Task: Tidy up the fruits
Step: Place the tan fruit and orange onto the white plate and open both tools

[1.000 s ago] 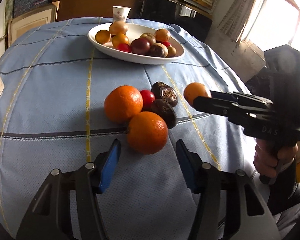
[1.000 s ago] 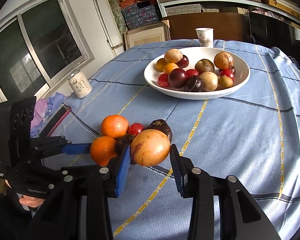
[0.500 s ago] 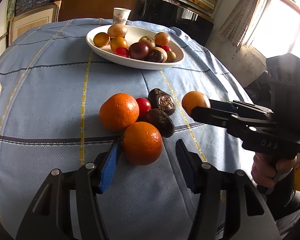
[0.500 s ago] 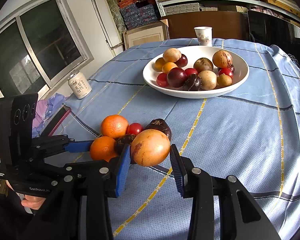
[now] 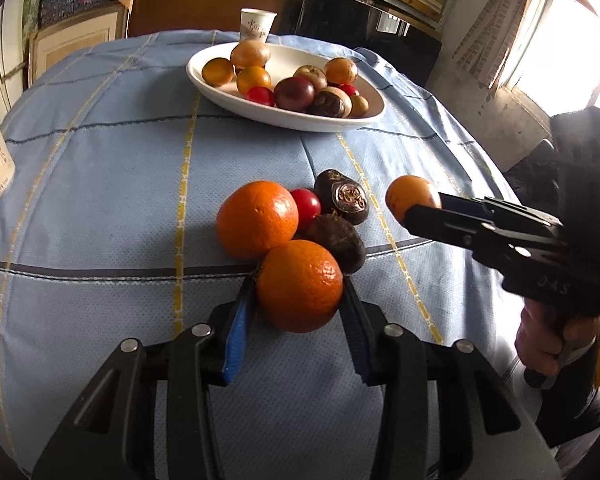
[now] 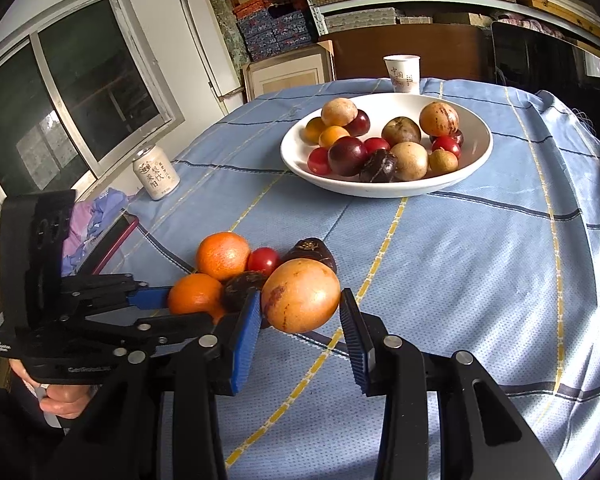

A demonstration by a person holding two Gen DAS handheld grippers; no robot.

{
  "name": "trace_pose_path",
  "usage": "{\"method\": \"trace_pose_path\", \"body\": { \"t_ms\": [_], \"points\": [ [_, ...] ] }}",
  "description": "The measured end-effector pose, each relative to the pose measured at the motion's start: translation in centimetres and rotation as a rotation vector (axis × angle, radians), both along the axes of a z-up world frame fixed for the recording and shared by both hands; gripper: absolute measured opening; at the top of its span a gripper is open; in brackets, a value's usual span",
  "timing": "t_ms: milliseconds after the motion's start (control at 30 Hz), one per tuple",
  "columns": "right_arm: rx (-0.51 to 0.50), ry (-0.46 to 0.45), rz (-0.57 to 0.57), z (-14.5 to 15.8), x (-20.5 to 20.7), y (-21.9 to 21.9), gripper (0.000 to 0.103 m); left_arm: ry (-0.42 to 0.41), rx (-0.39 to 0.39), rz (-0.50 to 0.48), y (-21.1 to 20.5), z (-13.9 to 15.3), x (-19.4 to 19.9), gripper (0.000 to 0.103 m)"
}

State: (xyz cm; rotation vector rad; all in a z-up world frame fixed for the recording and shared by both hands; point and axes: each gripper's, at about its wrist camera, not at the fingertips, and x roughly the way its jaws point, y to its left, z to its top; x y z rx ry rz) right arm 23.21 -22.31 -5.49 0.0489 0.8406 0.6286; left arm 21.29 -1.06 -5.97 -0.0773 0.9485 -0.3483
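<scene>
Two claws work at one small heap of fruit on the worktop point(image 5: 100, 184), which is covered by a blue checked cloth. The left claw point(image 5: 298, 292) is closing its blue pads on the near orange point(image 5: 300, 284) — the pads touch it on both sides, and it sits at the front of the heap. The right claw point(image 6: 300, 316) is clenched on a yellow-brown fruit point(image 6: 300, 300), held just beside the heap and clear of the cloth in the left wrist view.

Left in the heap are a second orange point(image 5: 256, 218), a small red fruit point(image 5: 306, 206) and two dark fruits point(image 5: 340, 196), all touching one another. Farther back on the cloth stands a white bowl point(image 6: 476, 160) already holding a mix of red, purple, yellow and brown fruits. Behind the bowl is a paper cup point(image 6: 402, 74) — and a drink can point(image 6: 156, 172) stands near the cloth's edge by the window.
</scene>
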Motion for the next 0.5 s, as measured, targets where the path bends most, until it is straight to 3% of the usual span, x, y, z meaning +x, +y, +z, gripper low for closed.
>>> {"method": "trace_pose_path", "body": {
  "t_ms": [267,500],
  "points": [
    [0.043,-0.002,-0.018,1.0,1.0,-1.0,0.04,-0.058,-0.061,-0.028,2.1,4.0,1.2,0.041],
    [0.05,-0.094,-0.11,4.1,5.6,-1.7,0.04,-0.132,0.019,0.038,1.9,6.7,8.2,0.041]
  ]
}}
